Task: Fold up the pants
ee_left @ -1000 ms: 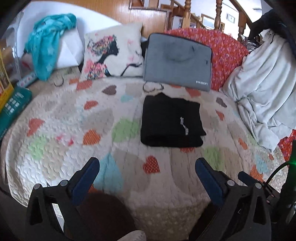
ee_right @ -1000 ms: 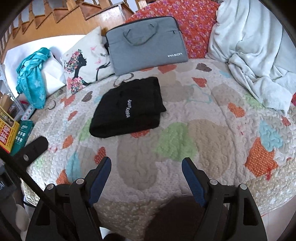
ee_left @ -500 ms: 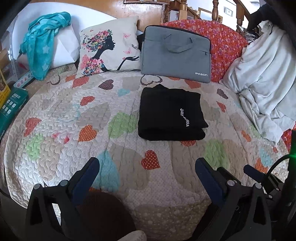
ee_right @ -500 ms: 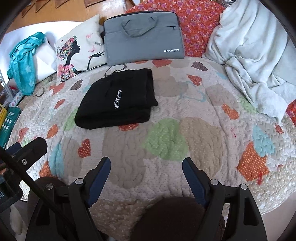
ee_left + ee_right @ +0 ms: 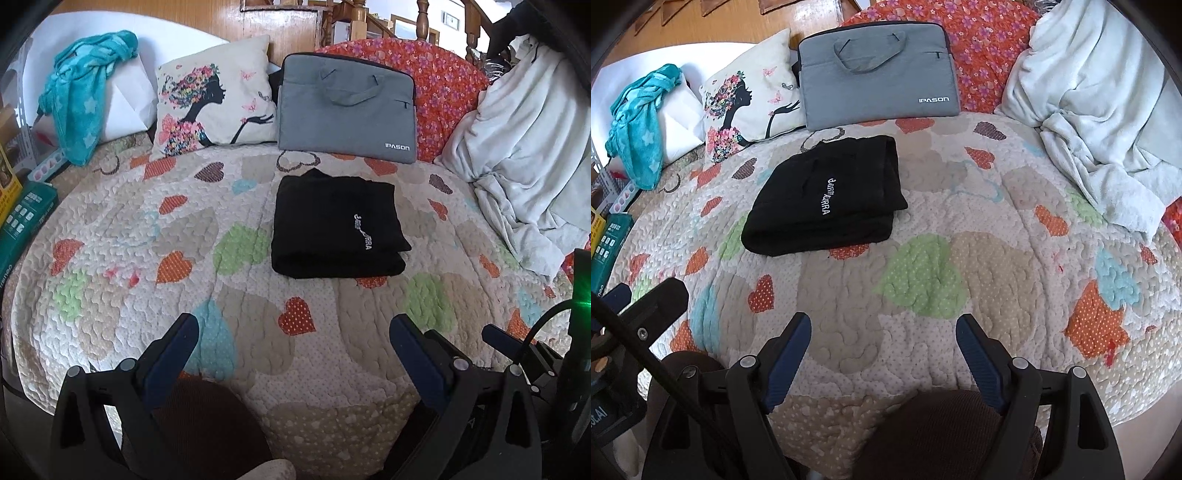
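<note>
Black pants (image 5: 336, 227) lie folded into a neat rectangle on the heart-patterned quilt (image 5: 147, 258), white lettering on top. They also show in the right wrist view (image 5: 831, 203), left of centre. My left gripper (image 5: 295, 332) is open and empty, held over the quilt's near edge, well short of the pants. My right gripper (image 5: 882, 332) is open and empty too, near the front edge and right of the pants. Part of the left gripper (image 5: 646, 306) shows at the right view's left side.
A grey laptop bag (image 5: 347, 110) and a printed pillow (image 5: 214, 99) lean at the back. A white blanket (image 5: 524, 147) is heaped at the right. A teal cloth (image 5: 81, 96) and boxes (image 5: 22, 221) sit at the left.
Both grippers have tilted and pulled back slightly; the pants sit lower in both views. The pants have not moved on the quilt. Both grippers stay open.
</note>
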`<move>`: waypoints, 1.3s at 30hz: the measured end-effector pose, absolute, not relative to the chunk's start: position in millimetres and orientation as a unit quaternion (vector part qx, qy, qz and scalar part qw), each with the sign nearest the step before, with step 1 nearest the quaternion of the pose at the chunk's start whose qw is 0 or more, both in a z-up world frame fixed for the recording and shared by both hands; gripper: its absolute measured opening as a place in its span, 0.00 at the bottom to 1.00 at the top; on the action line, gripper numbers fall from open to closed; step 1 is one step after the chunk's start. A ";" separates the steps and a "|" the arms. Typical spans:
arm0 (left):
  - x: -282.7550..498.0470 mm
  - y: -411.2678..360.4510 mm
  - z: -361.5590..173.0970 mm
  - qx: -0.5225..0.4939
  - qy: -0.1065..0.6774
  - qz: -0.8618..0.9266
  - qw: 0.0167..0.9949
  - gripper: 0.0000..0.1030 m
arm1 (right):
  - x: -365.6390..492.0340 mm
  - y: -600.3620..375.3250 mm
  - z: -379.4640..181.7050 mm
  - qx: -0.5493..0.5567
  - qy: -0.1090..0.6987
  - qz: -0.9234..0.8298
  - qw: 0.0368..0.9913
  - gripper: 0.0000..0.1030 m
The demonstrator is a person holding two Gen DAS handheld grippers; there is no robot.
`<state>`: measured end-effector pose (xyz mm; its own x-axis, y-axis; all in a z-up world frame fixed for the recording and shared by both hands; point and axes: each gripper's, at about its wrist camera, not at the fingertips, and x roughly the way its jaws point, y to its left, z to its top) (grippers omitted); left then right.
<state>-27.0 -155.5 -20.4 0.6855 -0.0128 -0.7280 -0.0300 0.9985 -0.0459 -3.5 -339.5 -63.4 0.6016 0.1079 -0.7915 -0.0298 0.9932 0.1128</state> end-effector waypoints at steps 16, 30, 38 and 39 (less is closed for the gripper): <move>-21.8 -158.5 -34.8 -0.028 0.428 -0.007 0.903 1.00 | -2.4 -340.2 -71.6 0.048 0.455 0.040 0.888 0.84; 19.9 -119.7 -36.3 -0.066 0.440 -0.013 0.895 0.98 | 32.6 -377.8 -77.8 0.112 0.473 0.045 0.873 0.84; 40.7 -113.3 -44.5 -0.073 0.445 -0.027 0.892 0.98 | 54.6 -396.3 -92.6 0.178 0.491 0.051 0.851 0.85; 37.6 -116.3 -44.7 -0.067 0.444 -0.031 0.893 0.98 | 53.0 -395.7 -93.1 0.176 0.492 0.051 0.851 0.85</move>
<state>37.6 -116.3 -44.7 0.6039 -0.1145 -0.7888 -0.0039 0.9892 -0.1467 53.0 -395.7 -93.1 0.5104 0.2606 -0.8195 0.0868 0.9325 0.3506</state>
